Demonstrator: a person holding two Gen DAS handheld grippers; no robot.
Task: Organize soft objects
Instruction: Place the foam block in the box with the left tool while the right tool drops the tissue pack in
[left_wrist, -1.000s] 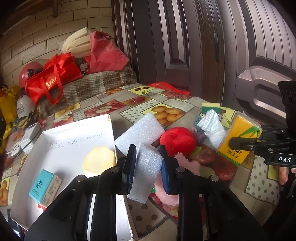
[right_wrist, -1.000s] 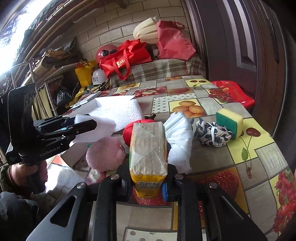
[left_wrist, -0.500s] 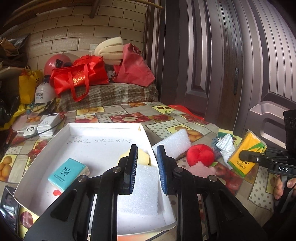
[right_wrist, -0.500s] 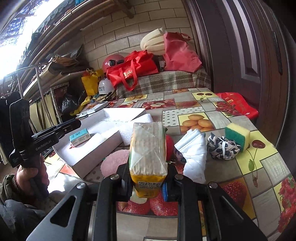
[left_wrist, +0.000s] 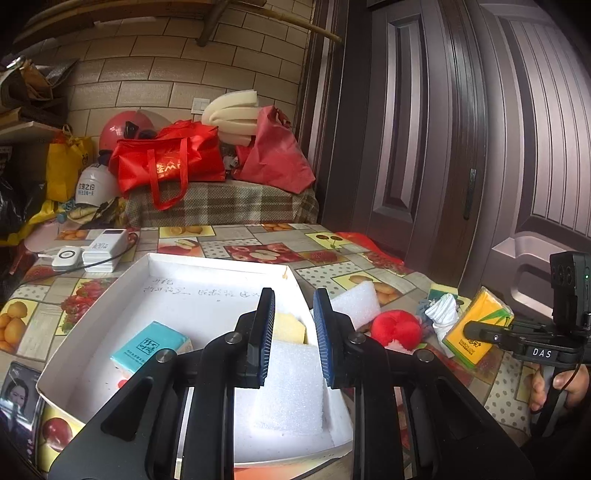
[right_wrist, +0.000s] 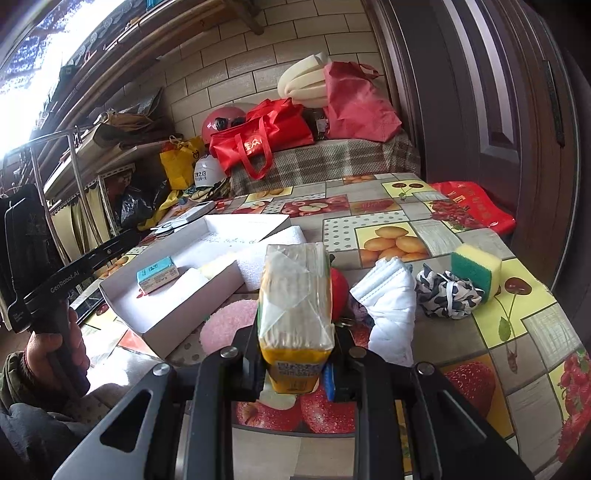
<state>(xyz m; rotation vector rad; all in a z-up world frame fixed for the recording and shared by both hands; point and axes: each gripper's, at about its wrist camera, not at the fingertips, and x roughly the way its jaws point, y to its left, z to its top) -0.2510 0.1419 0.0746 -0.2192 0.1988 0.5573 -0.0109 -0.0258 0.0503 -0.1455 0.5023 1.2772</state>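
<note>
My left gripper (left_wrist: 293, 295) hovers over the white box (left_wrist: 221, 260), jaws drawn close with nothing between them. Beneath it a white foam block (left_wrist: 291, 387) lies flat in the box, beside a yellow sponge (left_wrist: 288, 326) and a teal tissue pack (left_wrist: 151, 345). In the right wrist view the left gripper (right_wrist: 135, 235) stands clear of the foam block (right_wrist: 192, 280). My right gripper (right_wrist: 295, 332) is shut on a yellow tissue pack (right_wrist: 293, 291), held above the table. On the table lie a second foam piece (left_wrist: 354, 301), a red plush ball (left_wrist: 397, 328), a pink puff (right_wrist: 225, 325), white masks (right_wrist: 391, 306), a scrunchie (right_wrist: 447, 291) and a green-yellow sponge (right_wrist: 476, 269).
White chargers (left_wrist: 103, 251) lie past the box's far left corner. A red packet (right_wrist: 472, 210) sits at the table's far right edge by the dark door. Red bags (left_wrist: 166, 162) are piled on a plaid bench behind the table. A hand (right_wrist: 55, 347) grips the left gripper's handle.
The left gripper carried the foam block from beside the red ball leftward over the box. The block now lies in the box, out of the jaws. The right gripper stayed put with its pack.
</note>
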